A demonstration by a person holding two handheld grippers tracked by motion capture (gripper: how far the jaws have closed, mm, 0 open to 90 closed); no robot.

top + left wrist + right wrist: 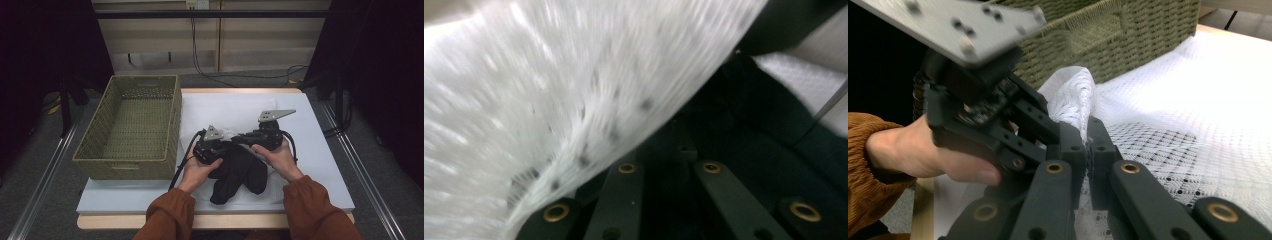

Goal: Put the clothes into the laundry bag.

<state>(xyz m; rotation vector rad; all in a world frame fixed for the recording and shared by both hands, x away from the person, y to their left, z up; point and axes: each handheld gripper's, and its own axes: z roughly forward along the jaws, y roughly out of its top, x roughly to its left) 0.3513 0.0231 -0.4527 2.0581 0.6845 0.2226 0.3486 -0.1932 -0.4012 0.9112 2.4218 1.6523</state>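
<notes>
Two sleeves (167, 215) come in over the front edge of the surface (320, 150). The left hand (197, 170) and right hand (277, 157) bring the left gripper (226, 143) and right gripper (240, 140) tip to tip above a black cloth (240, 172) that lies near the middle of the front edge. A bit of white mesh (227, 134) shows between the tips, and a basket (127, 165) stands along the left edge. In the left gripper view the mesh (549, 100) hangs blurred and close over the left gripper (674, 150), whose jaws stand closed, and the cloth (749, 125) lies dark just beyond. In the right gripper view the right gripper (1088, 145) is clamped on a raised fold of mesh (1073, 95). The left gripper (1060, 135) seems to pinch the same fold just beside it, with the basket (1108, 40) behind. Both grips look shallow and sit very close together, so pulling them apart could let the thin fabric slip out of one pair of jaws. A hard tug could stretch or tear the weave. The cloth may also be caught in the left jaws and get dragged along. The basket is near enough for the left hand (913, 150) to knock it.
</notes>
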